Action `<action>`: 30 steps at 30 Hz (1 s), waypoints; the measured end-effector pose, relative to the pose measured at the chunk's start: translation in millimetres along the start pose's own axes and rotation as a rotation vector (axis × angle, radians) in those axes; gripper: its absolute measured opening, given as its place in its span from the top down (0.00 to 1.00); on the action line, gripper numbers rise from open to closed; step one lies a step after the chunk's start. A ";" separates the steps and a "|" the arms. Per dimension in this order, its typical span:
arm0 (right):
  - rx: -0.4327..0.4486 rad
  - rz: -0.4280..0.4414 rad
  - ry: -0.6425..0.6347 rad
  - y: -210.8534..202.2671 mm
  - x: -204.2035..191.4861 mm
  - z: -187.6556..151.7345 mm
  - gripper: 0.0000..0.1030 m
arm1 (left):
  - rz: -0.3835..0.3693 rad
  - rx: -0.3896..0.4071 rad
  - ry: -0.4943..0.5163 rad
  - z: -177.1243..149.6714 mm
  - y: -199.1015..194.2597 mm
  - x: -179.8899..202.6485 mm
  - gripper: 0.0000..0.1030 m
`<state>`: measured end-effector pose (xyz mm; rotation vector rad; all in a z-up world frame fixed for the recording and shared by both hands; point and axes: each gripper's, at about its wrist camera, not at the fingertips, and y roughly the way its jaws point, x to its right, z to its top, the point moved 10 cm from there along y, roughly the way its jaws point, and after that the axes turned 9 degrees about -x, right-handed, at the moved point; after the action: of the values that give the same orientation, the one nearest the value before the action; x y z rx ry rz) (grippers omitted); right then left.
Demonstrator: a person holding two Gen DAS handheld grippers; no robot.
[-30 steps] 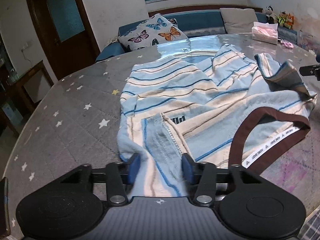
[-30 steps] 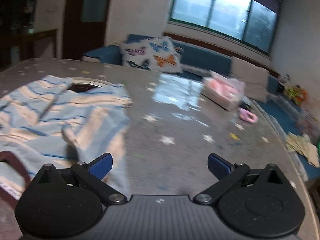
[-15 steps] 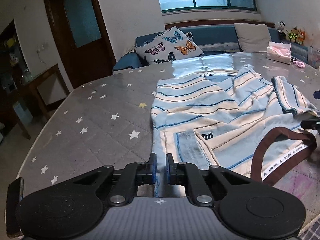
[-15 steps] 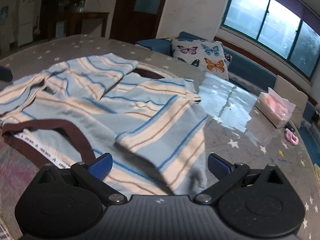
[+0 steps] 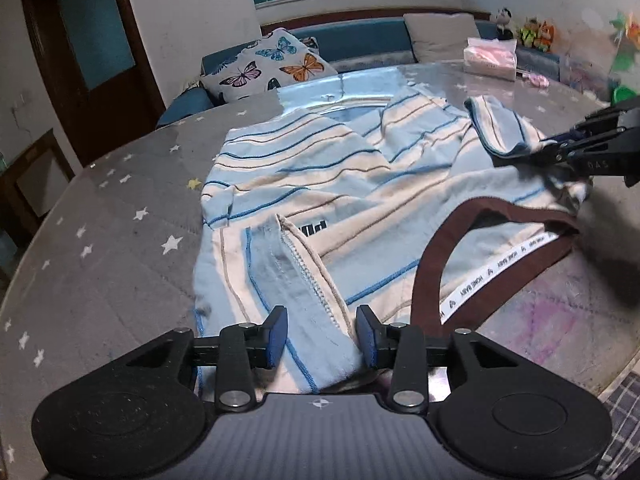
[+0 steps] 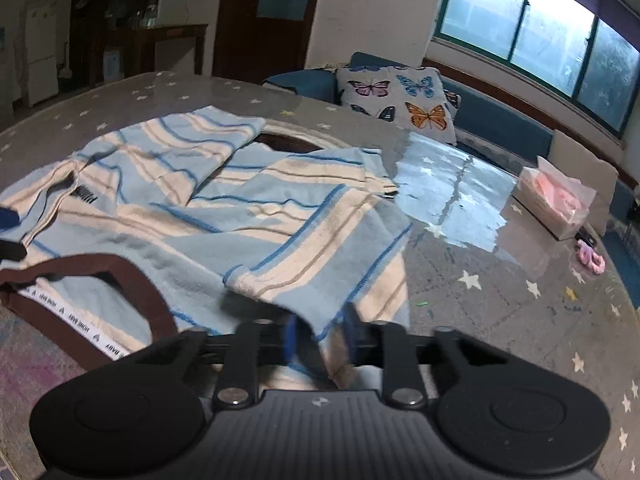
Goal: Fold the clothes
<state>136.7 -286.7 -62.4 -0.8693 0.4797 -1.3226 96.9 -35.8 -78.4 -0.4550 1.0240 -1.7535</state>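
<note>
On the grey, star-printed surface (image 5: 120,240) lay a striped garment (image 5: 320,184) in pale blue and cream, spread loosely with folds and a brown waistband (image 5: 436,248) showing a white printed strip inside. At its left near corner, the left tool (image 5: 321,334) sat low over the cloth with its blue-padded fingers (image 5: 277,334) set apart, a stitched fold of the garment lying between them but not pinched. Farther back on the left stood a dark wooden door (image 5: 92,48) and, beyond the surface, a butterfly-print cushion (image 5: 276,68) on a blue sofa (image 5: 360,42). Toward the right side of the garment, the right tool (image 6: 319,338) had its fingers drawn in close around a hanging striped edge; motion blur there made it impossible to tell whether the cloth was actually clamped. Further right on the surface rested a clear bag of pink tissues (image 6: 554,202) and a small pink object (image 6: 589,257), well apart from the garment.
</note>
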 end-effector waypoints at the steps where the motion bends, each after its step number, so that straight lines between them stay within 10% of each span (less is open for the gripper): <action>1: 0.005 -0.009 0.015 -1.2 5.0 0.9 0.94 | -0.008 -0.002 -0.010 -0.1 0.4 -2.3 0.69; 5: 0.027 -0.026 0.094 -6.6 30.7 3.5 0.96 | -0.001 -0.003 -0.033 -2.5 0.5 -12.7 0.91; 21: -0.016 -0.105 0.385 -4.4 121.0 -35.9 0.96 | 0.191 0.045 -0.415 -21.4 -26.5 -143.0 0.94; 30: -0.023 -0.121 0.416 -13.6 123.9 -46.0 0.97 | 0.116 -0.034 -0.467 -47.1 -19.0 -148.9 0.94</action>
<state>120.6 -418.6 -59.3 -0.6475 0.7763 -1.6213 114.9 120.1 -66.7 -0.7685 0.7291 -1.4351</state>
